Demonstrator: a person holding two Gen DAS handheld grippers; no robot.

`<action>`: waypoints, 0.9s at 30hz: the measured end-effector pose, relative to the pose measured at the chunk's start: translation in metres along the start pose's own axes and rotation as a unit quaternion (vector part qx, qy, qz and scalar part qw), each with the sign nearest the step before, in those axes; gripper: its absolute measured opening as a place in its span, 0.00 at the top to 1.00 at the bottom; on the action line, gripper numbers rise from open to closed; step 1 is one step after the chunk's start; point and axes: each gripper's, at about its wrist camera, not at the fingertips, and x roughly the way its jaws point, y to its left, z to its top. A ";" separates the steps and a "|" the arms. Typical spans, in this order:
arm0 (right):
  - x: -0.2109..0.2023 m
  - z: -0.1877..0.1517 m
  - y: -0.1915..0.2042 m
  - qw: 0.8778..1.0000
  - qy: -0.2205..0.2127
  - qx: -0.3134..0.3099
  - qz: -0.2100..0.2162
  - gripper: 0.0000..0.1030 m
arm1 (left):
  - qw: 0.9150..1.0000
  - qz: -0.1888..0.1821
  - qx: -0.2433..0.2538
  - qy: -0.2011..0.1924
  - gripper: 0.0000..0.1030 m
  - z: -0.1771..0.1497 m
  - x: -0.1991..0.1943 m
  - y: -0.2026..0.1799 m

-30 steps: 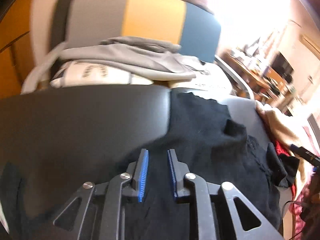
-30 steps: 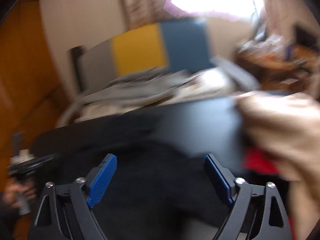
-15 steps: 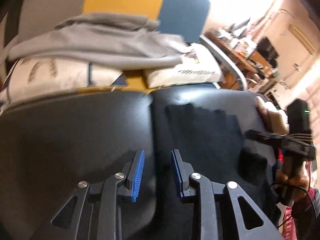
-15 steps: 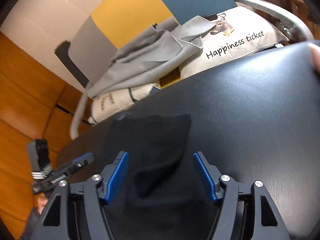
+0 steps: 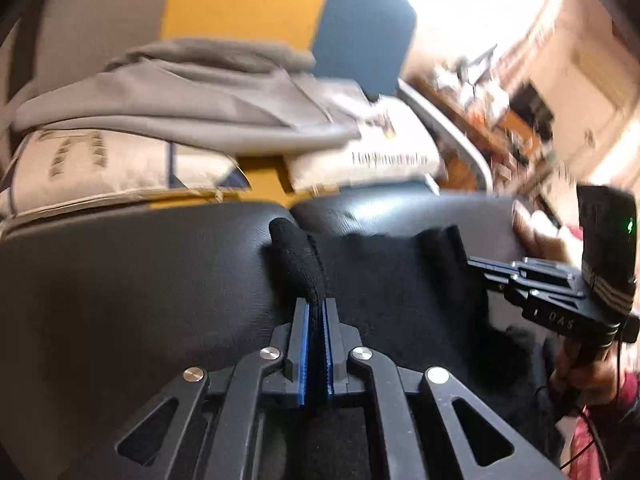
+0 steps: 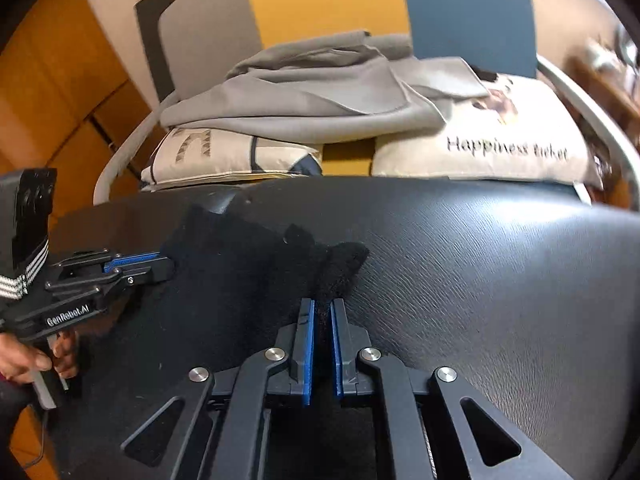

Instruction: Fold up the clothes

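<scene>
A black garment (image 5: pixel 392 280) lies flat on a black leather surface (image 5: pixel 140 280). My left gripper (image 5: pixel 315 305) has its jaws closing tight on the garment's left corner, and a roll of fabric bulges up past the blue pads. In the right wrist view my right gripper (image 6: pixel 322 305) has its jaws closing on the garment's (image 6: pixel 240 280) right corner, with cloth pinched between its pads. Each gripper shows in the other's view: the right gripper (image 5: pixel 478 263) at the garment's right edge, the left gripper (image 6: pixel 166 266) at its left edge. A person's hand (image 6: pixel 36 356) holds the left handle.
Beyond the leather surface (image 6: pixel 500 280) a grey garment (image 6: pixel 320 92) lies over two printed cushions (image 6: pixel 500 148) on a chair with a grey, yellow and blue back (image 6: pixel 320 0). Wooden panels (image 6: pixel 60 80) stand at the left. A cluttered desk (image 5: pixel 500 120) is at the far right.
Both grippers came down onto the black garment's far corners and closed on it, the right one from wide open. The cloth now bunches up at each pair of pads.
</scene>
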 end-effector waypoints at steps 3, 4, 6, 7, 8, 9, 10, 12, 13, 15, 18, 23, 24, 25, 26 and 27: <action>-0.008 0.010 0.011 1.000 -0.019 -0.016 0.002 0.92 | 0.999 0.012 -0.018 -0.047 0.96 0.000 -0.027 0.013; -0.011 0.014 0.014 0.999 -0.026 -0.021 0.003 0.92 | 0.998 0.021 -0.018 -0.060 0.96 0.000 -0.035 0.017; -0.015 0.022 0.021 0.999 -0.038 -0.031 0.005 0.92 | 0.997 0.032 -0.018 -0.069 0.96 0.003 -0.041 0.024; -0.014 0.028 0.024 0.999 -0.041 -0.033 0.005 0.92 | 0.997 0.039 -0.019 -0.072 0.96 0.005 -0.042 0.028; -0.012 0.034 0.028 0.998 -0.044 -0.034 0.006 0.92 | 0.996 0.045 -0.020 -0.070 0.96 0.006 -0.041 0.032; -0.010 0.040 0.032 0.998 -0.047 -0.036 0.006 0.92 | 0.996 0.052 -0.021 -0.069 0.96 0.008 -0.040 0.036; -0.005 0.047 0.035 0.998 -0.047 -0.037 0.004 0.92 | 0.996 0.061 -0.021 -0.066 0.98 0.010 -0.037 0.040; 0.004 0.059 0.042 0.998 -0.047 -0.038 0.000 0.92 | 0.996 0.076 -0.019 -0.050 0.98 0.010 -0.026 0.047; 0.010 0.064 0.044 0.998 -0.044 -0.035 -0.005 0.92 | 0.996 0.079 -0.018 -0.044 0.98 0.010 -0.021 0.050; 0.025 0.071 0.036 1.000 -0.015 0.002 0.026 0.92 | 0.996 0.086 -0.014 -0.035 0.97 0.006 -0.011 0.053; 0.037 0.069 0.031 1.000 -0.001 0.012 0.020 0.83 | 0.996 0.085 -0.018 -0.035 0.97 0.000 -0.005 0.057; 0.052 0.057 0.036 1.000 0.006 -0.017 -0.015 0.32 | 0.995 0.087 -0.012 -0.039 0.97 0.005 0.001 0.054; 0.057 0.055 0.039 0.999 0.012 -0.026 -0.014 0.32 | 0.995 0.089 -0.011 -0.040 0.97 0.006 0.002 0.054; 0.061 0.051 0.047 0.998 0.010 -0.053 -0.036 0.32 | 0.995 0.095 -0.009 -0.040 0.97 0.009 0.004 0.054; 0.063 0.049 0.056 0.994 0.004 -0.087 -0.065 0.38 | 0.994 0.100 -0.007 -0.041 0.97 0.012 0.007 0.053; 0.065 0.047 0.065 0.990 -0.005 -0.117 -0.082 0.55 | 0.993 0.106 -0.006 -0.042 0.97 0.014 0.009 0.053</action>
